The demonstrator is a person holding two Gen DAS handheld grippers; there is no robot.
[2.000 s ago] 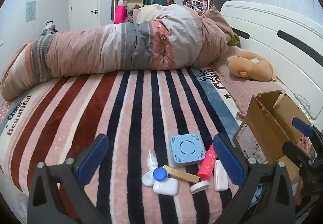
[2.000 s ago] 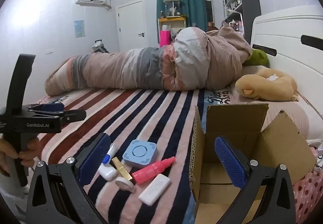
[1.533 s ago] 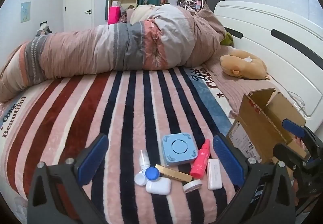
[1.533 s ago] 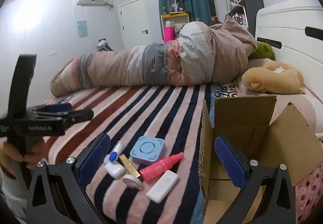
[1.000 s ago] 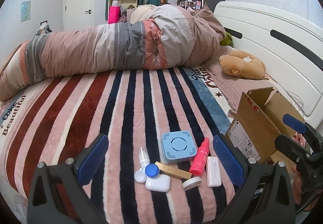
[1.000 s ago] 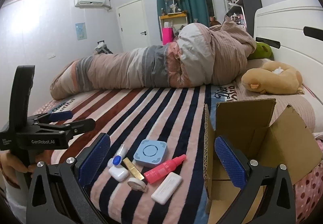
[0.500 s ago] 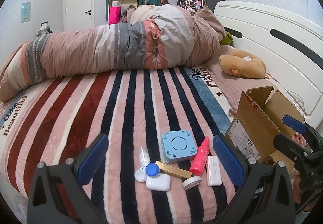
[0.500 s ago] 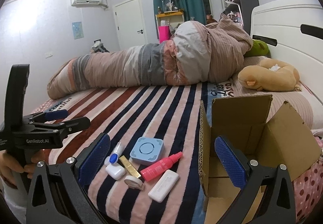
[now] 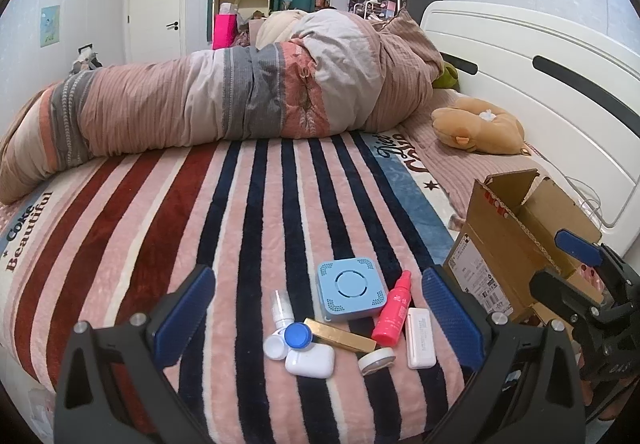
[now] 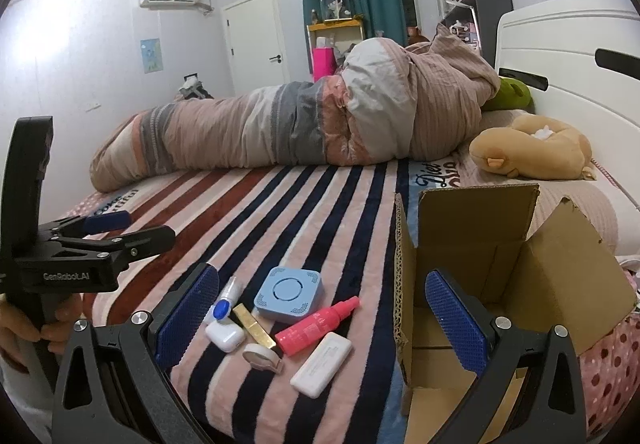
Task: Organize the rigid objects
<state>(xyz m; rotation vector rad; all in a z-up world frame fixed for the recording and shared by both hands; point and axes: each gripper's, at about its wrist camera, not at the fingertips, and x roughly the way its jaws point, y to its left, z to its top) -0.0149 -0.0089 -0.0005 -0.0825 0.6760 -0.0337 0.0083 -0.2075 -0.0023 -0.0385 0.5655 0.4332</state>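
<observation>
While your left gripper (image 9: 316, 308) and right gripper (image 10: 322, 304) hover wide open and empty, small items cluster just left of the cardboard box (image 10: 500, 268).

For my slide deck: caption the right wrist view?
Open right gripper hovers above small toiletries beside an open brown cardboard box on a striped blanket.

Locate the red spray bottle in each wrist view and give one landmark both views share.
Left wrist: red spray bottle lies low, right of centre, between the blue square box and the white flat case.
Right wrist: low centre, nozzle toward the cardboard box.
Shared landmark: the blue square box.
</observation>
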